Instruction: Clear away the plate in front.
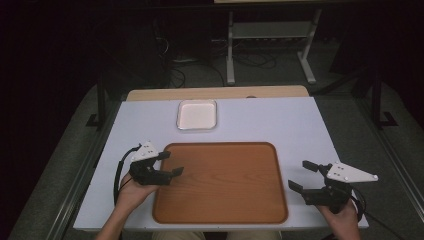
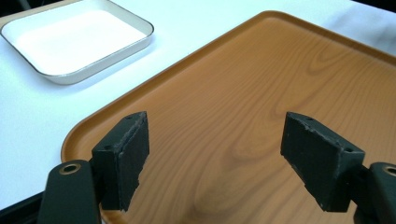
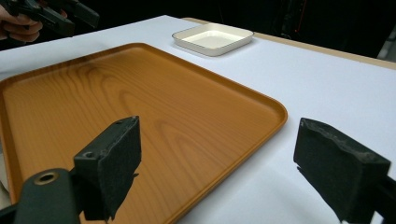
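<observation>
A brown wooden tray point(image 1: 220, 182) lies empty at the near middle of the white table; it also fills much of the left gripper view, tray point(image 2: 243, 116), and the right gripper view, tray point(image 3: 116, 107). My left gripper point(image 1: 170, 164) is open over the tray's left edge, held in a hand, with nothing between its jaws point(image 2: 215, 158). My right gripper point(image 1: 302, 175) is open just right of the tray's right edge, above the table, also with nothing in it point(image 3: 217, 170). The left gripper point(image 3: 56, 14) appears far off in the right gripper view.
A shallow white square dish point(image 1: 197, 114) sits empty beyond the tray, near the table's far edge; dish point(image 2: 77, 39), dish point(image 3: 213, 38). A wooden strip point(image 1: 215, 93) borders the far side. Table legs and cables stand on the dark floor behind.
</observation>
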`<state>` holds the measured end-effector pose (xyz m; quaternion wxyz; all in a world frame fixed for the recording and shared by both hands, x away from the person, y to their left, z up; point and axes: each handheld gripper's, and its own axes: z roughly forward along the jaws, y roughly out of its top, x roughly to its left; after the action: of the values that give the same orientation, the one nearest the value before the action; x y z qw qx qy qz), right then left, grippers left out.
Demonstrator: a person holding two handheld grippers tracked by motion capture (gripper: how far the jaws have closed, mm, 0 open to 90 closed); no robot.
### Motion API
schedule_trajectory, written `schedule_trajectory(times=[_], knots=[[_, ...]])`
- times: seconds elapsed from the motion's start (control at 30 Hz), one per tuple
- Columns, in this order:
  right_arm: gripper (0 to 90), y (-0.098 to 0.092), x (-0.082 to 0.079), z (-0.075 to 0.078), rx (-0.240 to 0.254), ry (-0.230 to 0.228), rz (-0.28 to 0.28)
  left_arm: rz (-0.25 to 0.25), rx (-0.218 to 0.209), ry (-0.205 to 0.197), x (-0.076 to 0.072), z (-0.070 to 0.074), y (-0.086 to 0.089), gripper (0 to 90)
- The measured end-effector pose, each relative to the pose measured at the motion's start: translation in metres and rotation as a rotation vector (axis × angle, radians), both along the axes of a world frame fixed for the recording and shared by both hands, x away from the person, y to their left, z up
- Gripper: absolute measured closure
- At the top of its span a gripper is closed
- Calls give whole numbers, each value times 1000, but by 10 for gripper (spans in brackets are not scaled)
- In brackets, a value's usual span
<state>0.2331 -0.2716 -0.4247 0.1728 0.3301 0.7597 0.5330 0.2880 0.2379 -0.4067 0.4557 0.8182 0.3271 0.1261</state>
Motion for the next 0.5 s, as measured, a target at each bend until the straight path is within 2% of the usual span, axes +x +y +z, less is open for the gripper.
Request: schedule_trajectory(times=[0.23, 0.43, 0.5], knots=[[142, 0, 0, 0, 4, -1, 2, 6, -13, -1, 9, 5, -2, 233], [142, 0, 1, 0, 5, 1, 2, 7, -17, 30, 21, 9, -4, 251], [142, 1, 1, 0, 6, 3, 3, 11, -9, 25, 26, 12, -5, 251]])
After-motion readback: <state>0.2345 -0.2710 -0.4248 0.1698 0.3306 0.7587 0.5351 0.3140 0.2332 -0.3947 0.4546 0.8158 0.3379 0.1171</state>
